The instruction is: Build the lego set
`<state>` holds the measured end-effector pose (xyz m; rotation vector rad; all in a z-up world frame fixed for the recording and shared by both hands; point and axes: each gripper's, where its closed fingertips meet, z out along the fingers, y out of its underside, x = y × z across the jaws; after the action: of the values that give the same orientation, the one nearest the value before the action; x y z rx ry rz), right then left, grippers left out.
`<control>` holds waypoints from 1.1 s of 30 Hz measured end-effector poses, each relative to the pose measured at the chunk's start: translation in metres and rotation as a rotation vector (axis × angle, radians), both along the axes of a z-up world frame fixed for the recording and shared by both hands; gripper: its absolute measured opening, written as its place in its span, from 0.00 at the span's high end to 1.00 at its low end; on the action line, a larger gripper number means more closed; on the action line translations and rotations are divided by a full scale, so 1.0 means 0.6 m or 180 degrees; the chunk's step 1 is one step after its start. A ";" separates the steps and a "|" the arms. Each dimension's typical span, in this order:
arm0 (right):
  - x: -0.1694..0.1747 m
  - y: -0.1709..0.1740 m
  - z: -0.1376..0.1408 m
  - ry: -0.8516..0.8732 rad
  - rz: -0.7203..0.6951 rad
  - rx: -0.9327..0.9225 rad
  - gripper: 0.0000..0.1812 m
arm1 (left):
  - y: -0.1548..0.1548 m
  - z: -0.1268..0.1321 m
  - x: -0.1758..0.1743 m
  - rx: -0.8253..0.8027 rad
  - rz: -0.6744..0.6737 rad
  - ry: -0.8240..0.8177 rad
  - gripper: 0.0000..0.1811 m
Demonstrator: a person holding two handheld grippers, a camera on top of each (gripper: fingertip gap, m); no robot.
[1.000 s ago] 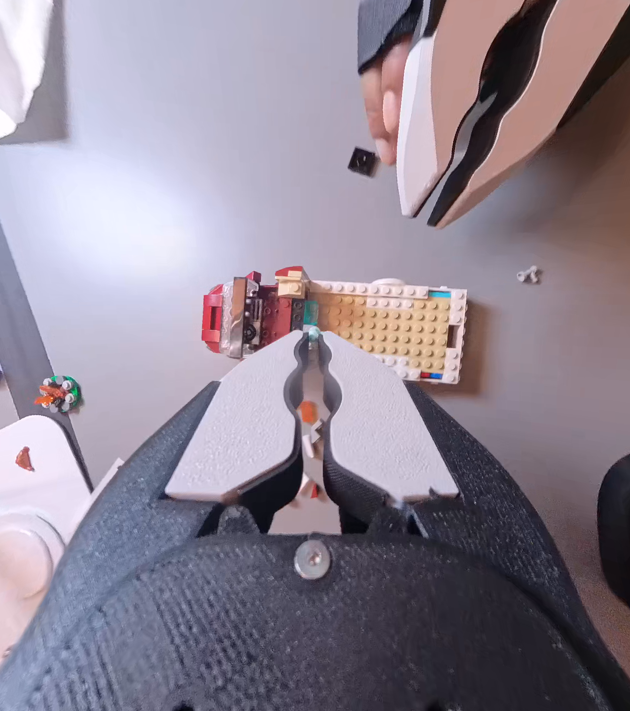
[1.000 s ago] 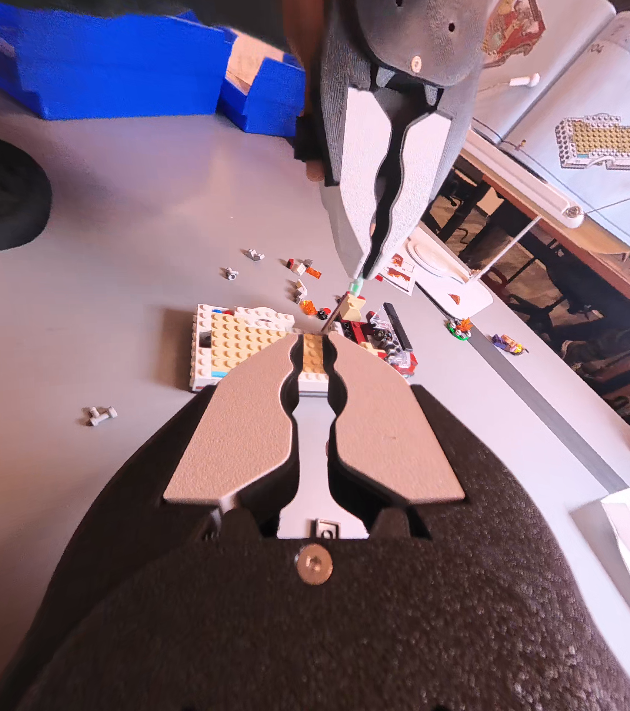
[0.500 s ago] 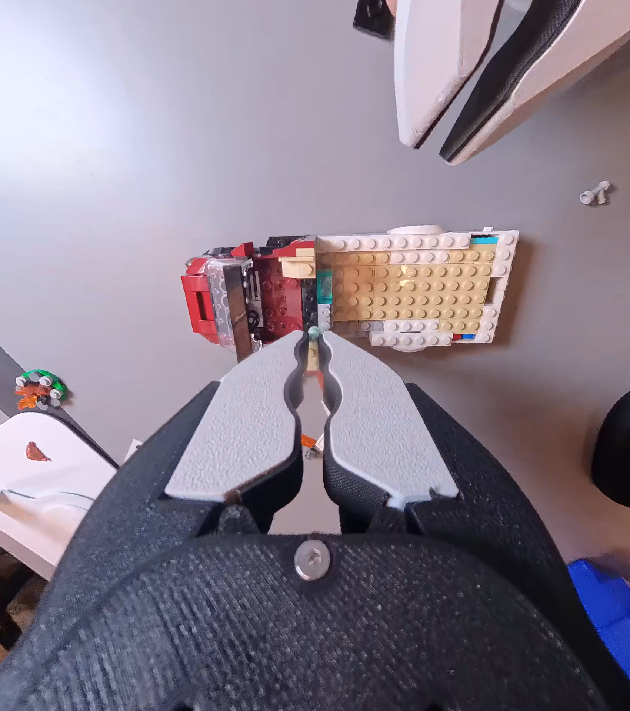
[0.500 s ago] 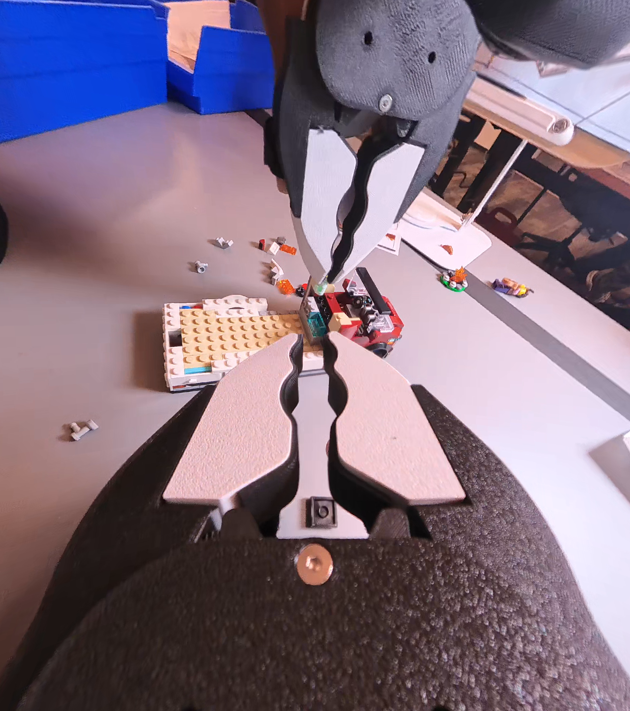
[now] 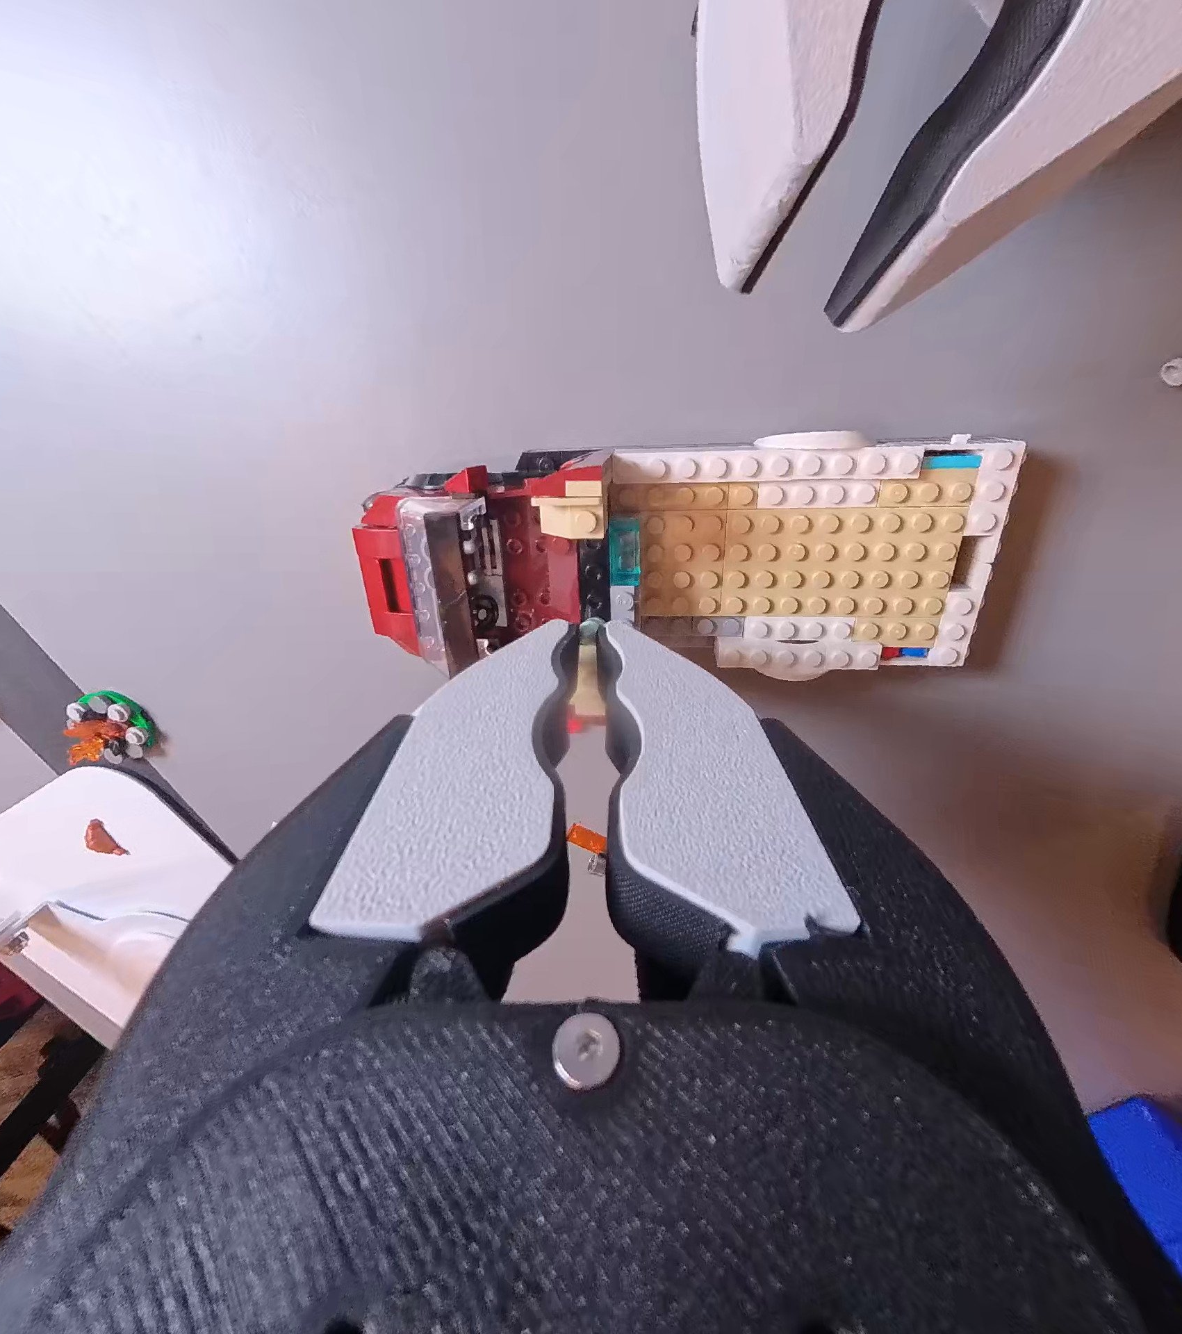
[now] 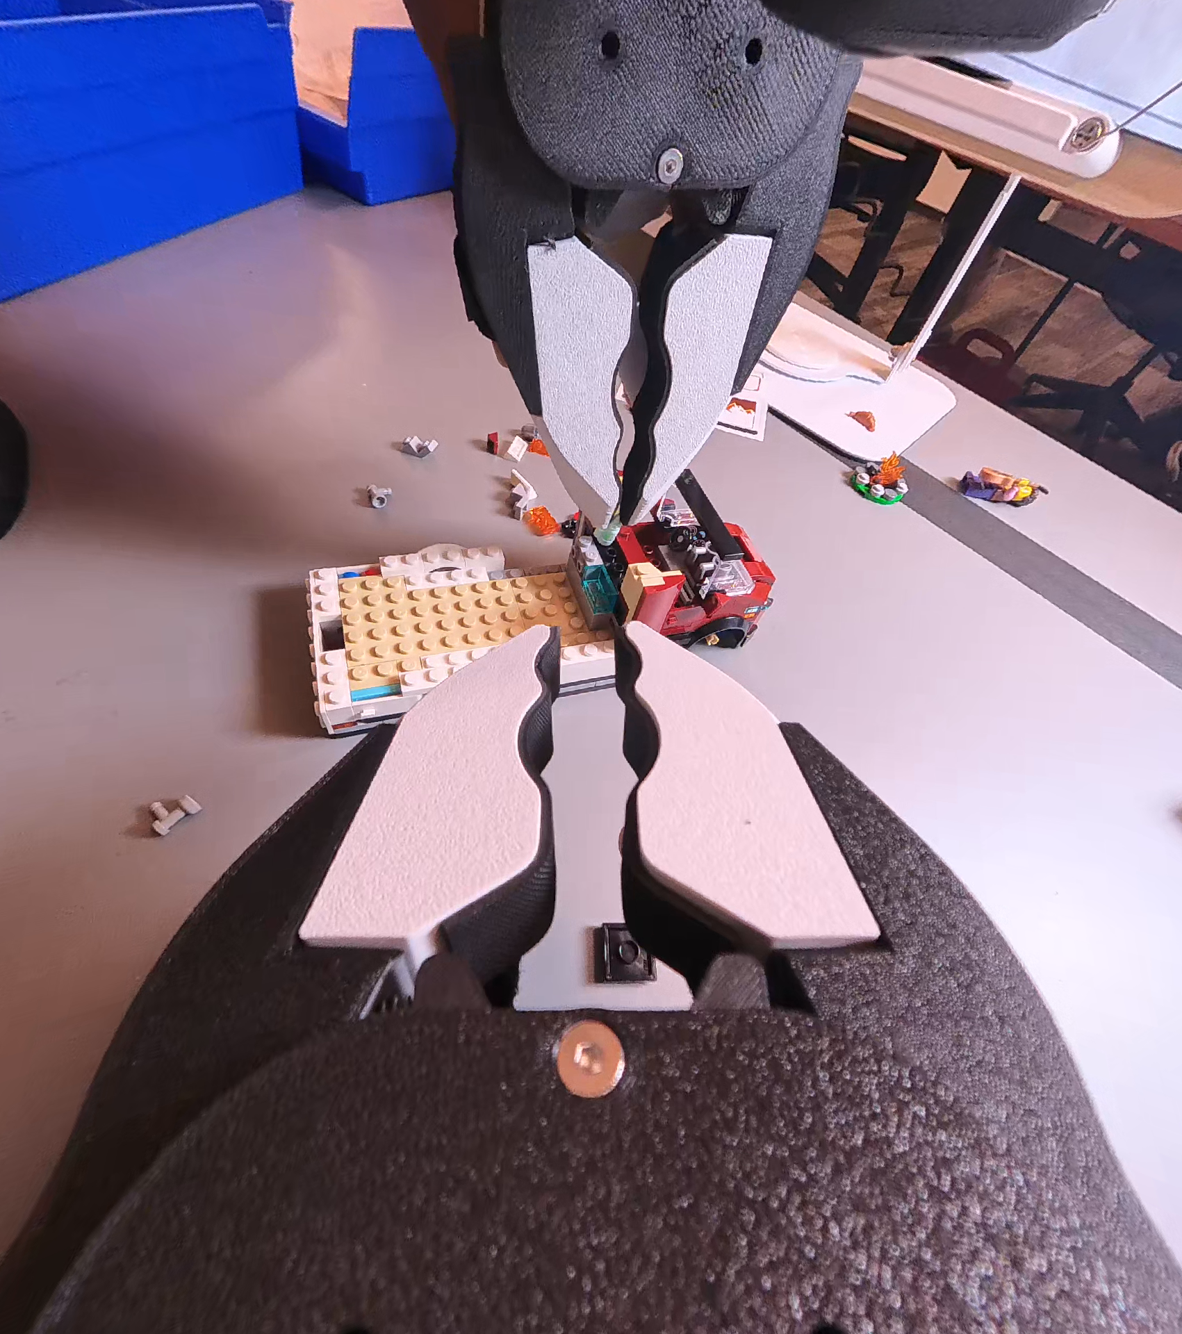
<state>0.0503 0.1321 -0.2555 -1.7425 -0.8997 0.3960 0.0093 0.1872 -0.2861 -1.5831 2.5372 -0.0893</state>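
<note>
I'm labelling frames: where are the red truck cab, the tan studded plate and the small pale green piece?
red truck cab (image 6: 707, 592), right wrist view, red side.
tan studded plate (image 5: 819, 556), left wrist view, centre studs.
small pale green piece (image 6: 606, 534), right wrist view, below tool tips.

Count of what I have on the bench

Grippers: two, the left gripper (image 6: 618, 521) and the right gripper (image 6: 586, 635). Builds: I count one, a lego truck (image 6: 537, 613) with a red cab and a tan studded bed. Blue bins (image 6: 104, 137): two. Small finished models by the dark tape strip: two, a green-based flame piece (image 6: 880, 482) and a purple one (image 6: 1003, 485). White stand base (image 6: 884, 404): one, bearing one brown piece (image 6: 863, 419). Loose grey connector pieces (image 6: 172, 814): three that I can make out. Black square tile (image 6: 622, 954) on the table: one. The loose red, white and orange bits behind the truck are too small for me to tally.
</note>
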 end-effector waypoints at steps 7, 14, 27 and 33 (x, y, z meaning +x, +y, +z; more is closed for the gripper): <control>0.003 0.001 0.003 0.0001 -0.0018 0.0018 0.92 | 0.001 0.000 -0.001 -0.0074 0.0031 -0.0184 0.98; 0.003 0.002 0.001 -0.0009 -0.0014 0.0008 0.92 | 0.002 -0.002 -0.008 -0.0035 0.0007 -0.0296 0.98; 0.003 0.002 0.000 -0.0026 -0.0024 0.0014 0.92 | 0.002 -0.004 -0.010 -0.0060 0.0105 0.0000 0.97; 0.004 0.001 0.004 -0.0009 -0.0025 0.0032 0.92 | 0.002 -0.005 -0.010 -0.0090 0.0193 0.0040 0.97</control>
<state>0.0527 0.1330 -0.2533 -1.7374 -0.8950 0.3834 0.0033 0.1887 -0.2889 -1.6746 2.5057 -0.1093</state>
